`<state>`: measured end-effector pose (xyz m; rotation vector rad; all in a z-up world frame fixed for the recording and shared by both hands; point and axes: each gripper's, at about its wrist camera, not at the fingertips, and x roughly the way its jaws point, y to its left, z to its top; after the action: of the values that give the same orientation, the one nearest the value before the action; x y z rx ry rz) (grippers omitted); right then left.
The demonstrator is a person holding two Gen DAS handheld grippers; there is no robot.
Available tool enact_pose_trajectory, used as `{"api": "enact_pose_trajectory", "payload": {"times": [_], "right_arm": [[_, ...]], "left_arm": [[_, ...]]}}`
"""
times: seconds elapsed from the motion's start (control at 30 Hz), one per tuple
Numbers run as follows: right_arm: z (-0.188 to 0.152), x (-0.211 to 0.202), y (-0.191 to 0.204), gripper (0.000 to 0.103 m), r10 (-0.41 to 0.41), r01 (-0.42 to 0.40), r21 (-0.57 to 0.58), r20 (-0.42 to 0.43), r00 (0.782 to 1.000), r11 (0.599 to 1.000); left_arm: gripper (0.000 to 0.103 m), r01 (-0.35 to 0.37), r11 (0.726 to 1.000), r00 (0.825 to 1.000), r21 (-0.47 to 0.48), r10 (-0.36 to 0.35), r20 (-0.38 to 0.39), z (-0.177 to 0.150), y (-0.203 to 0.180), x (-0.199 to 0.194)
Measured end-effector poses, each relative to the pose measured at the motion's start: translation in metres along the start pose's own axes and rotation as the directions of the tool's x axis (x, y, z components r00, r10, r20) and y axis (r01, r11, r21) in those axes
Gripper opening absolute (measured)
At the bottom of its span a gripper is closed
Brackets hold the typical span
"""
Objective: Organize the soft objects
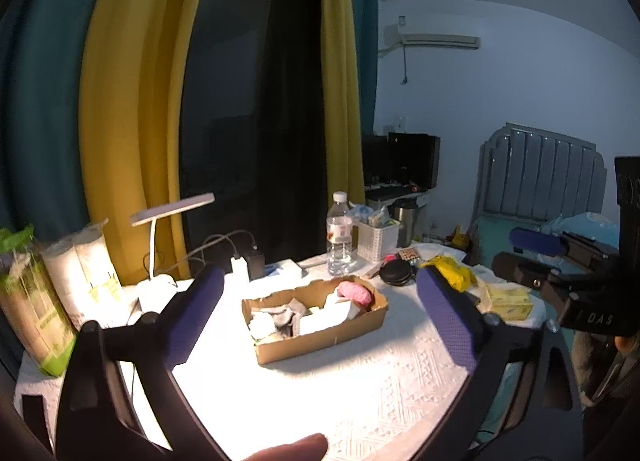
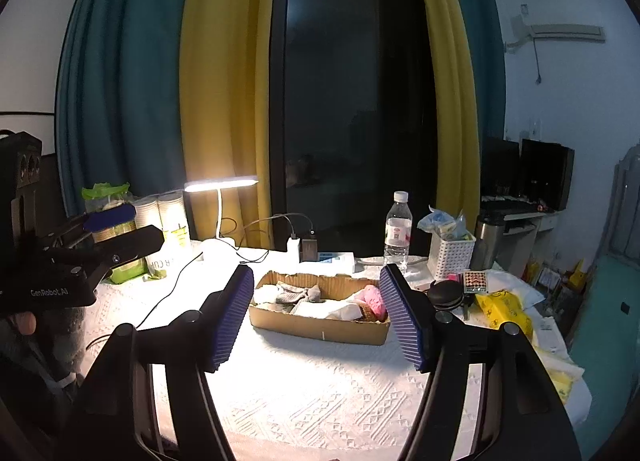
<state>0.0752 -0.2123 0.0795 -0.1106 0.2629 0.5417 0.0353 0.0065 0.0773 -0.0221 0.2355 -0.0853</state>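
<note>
A shallow cardboard box sits on the white tablecloth. It holds soft items: grey socks, white cloths and a pink fluffy piece. My left gripper is open and empty, held above the table in front of the box. My right gripper is open and empty, also in front of the box. Each gripper shows at the edge of the other's view: the right one, the left one.
A lit desk lamp, paper cup stacks, a charger with cables, a water bottle, a white basket, a black round case and yellow packets surround the box. A bed stands at the right.
</note>
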Motion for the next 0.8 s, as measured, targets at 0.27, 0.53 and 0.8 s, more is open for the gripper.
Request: {"api": "enact_pose_trajectory", "payload": {"times": [0.27, 0.53, 0.8], "right_arm": [[-0.0003, -0.0039, -0.003, 0.069, -0.01, 0.01, 0.002, 0.003, 1.0, 1.0], [-0.0012, -0.0039, -0.0028, 0.069, -0.011, 0.011, 0.001, 0.0, 1.0, 1.0], [-0.0009, -0.0034, -0.0024, 0.069, -0.011, 0.011, 0.002, -0.001, 1.0, 1.0]], "left_arm": [[0.098, 0.01, 1.0, 1.0, 0.002, -0.01, 0.0, 0.0033, -0.0041, -0.0022], [0.098, 0.026, 0.999, 1.0, -0.023, -0.027, -0.009, 0.002, 0.0, -0.0038], [0.098, 0.028, 0.999, 1.0, -0.023, -0.028, -0.01, 0.0022, 0.0002, -0.0044]]}}
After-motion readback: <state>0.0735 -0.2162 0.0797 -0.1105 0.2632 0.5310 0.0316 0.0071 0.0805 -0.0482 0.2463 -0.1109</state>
